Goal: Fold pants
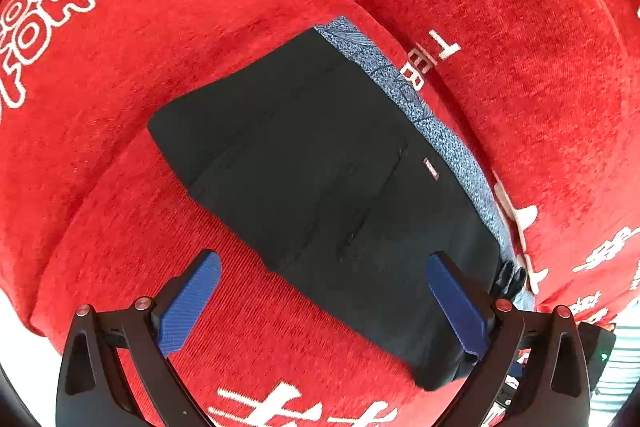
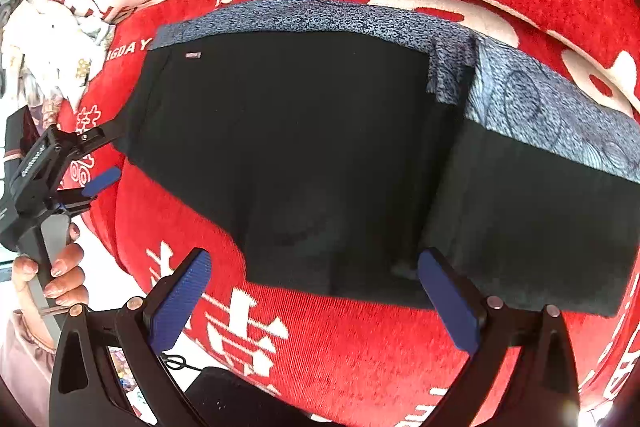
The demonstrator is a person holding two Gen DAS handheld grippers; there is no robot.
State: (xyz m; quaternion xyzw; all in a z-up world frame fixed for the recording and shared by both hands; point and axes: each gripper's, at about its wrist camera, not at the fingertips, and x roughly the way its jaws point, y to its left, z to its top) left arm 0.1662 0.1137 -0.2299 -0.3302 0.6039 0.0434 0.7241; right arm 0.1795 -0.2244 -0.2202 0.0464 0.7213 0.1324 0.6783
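Observation:
Black pants with a speckled blue-grey waistband lie flat on a red cushion. In the right wrist view the pants spread across the cushion, with one part folded over at the right and the waistband along the far edge. My left gripper is open over the near edge of the pants; it also shows in the right wrist view at the pants' left corner. My right gripper is open above the pants' near edge. Neither holds anything.
The red cushion carries white printed letters and characters. A second red cushion rises behind the waistband. Crumpled pale fabric lies at the far left. A hand grips the left gripper's handle.

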